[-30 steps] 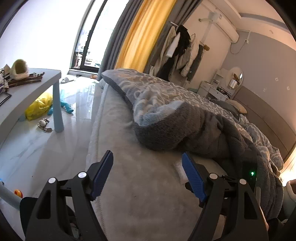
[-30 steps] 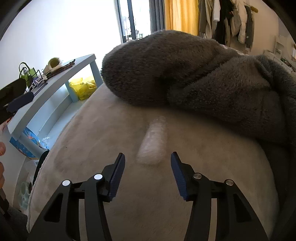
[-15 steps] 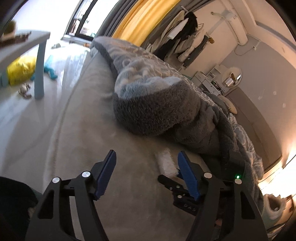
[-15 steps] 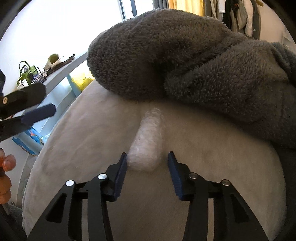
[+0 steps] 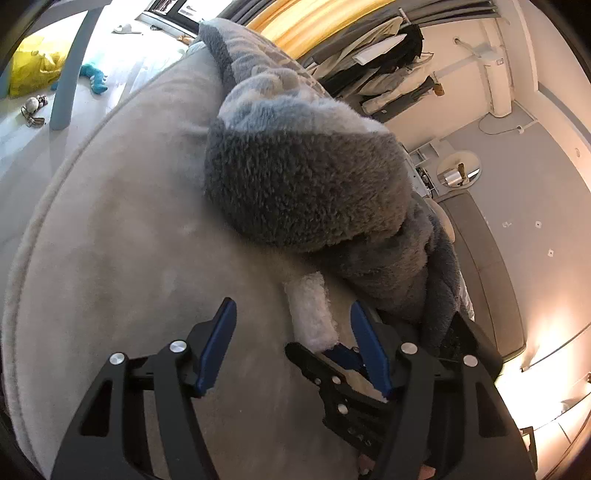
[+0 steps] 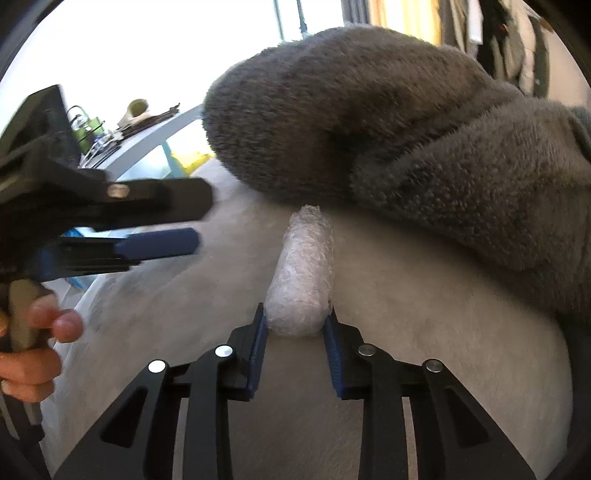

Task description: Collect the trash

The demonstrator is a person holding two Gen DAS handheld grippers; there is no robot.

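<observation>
Bubble-wrap roll between right fingers.

- We see a white, bubbly roll of wrap with a see-through shine.
- We see a dark grey fluffy blanket; its top side has a light grey and blue-grey blotchy pattern.
- We see a pale grey-beige bed.
- The right hand-held gripper is black with blue pads.
- The left hand-held gripper is black and blue too.
- We see a bright yellow bag and a teal blue toy on the white floor.
- We see a yellow-orange curtain.
- The table is light blue-grey.
</observation>
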